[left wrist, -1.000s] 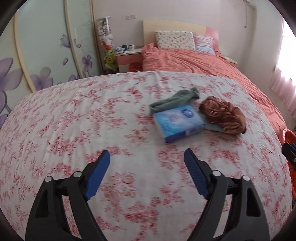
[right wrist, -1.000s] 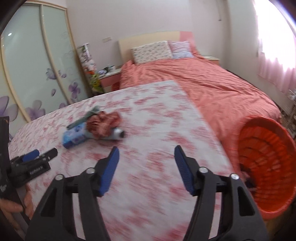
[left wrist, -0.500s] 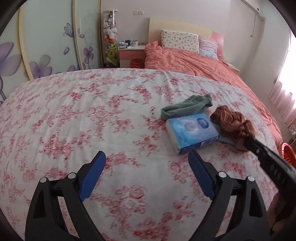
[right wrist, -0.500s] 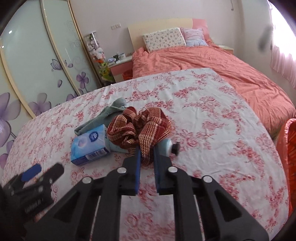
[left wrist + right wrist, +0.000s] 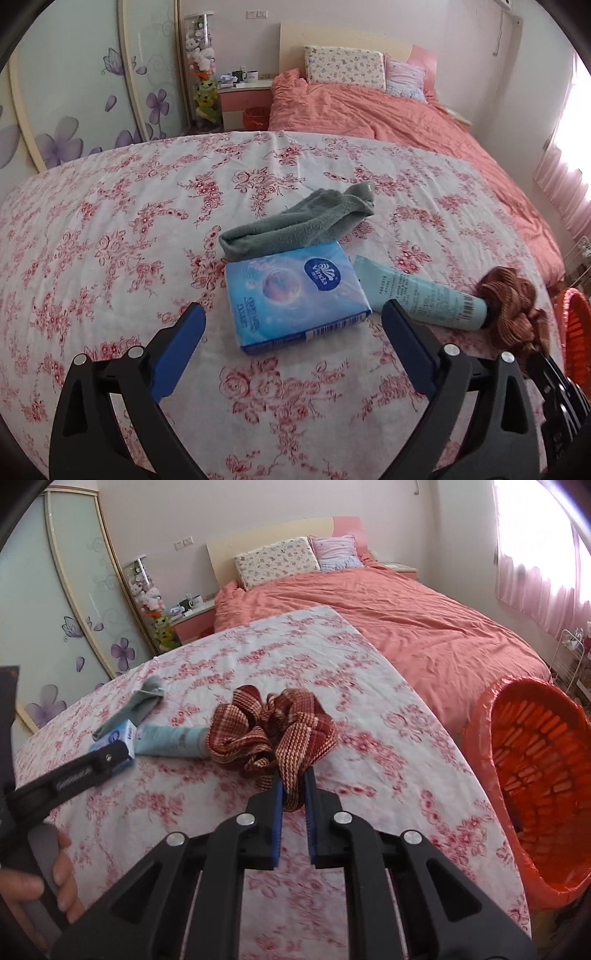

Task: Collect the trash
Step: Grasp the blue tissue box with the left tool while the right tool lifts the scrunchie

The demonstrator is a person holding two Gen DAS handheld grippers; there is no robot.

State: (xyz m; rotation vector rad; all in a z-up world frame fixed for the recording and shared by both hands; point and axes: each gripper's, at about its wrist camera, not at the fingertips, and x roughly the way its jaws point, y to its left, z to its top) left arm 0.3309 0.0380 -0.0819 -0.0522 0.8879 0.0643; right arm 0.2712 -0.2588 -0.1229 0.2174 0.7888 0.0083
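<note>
My right gripper (image 5: 293, 775) is shut on a fold of the red-brown checked cloth (image 5: 273, 727), whose bulk bunches just beyond the fingertips, against the cap end of a pale blue tube (image 5: 170, 740). In the left wrist view the cloth (image 5: 509, 302) sits at the right, past the tube (image 5: 417, 295). My left gripper (image 5: 291, 314) hovers low over the bedspread. Its jaws are opening, and the near end of the blue tissue pack (image 5: 288, 280) lies between the fingertips, untouched by the pads. A grey-green towel (image 5: 303, 221) lies behind the pack.
An orange plastic basket (image 5: 535, 775) lined with a bag stands at the right edge of the floral bedspread (image 5: 110, 240). A second bed with a coral quilt (image 5: 406, 620) lies beyond. A hand (image 5: 37, 878) holds the left gripper's handle at the lower left.
My right gripper swung in from beside the basket, shut on the checked cloth and dragged it right, uncovering the tube. My left gripper moved in to the tissue pack and spread wider.
</note>
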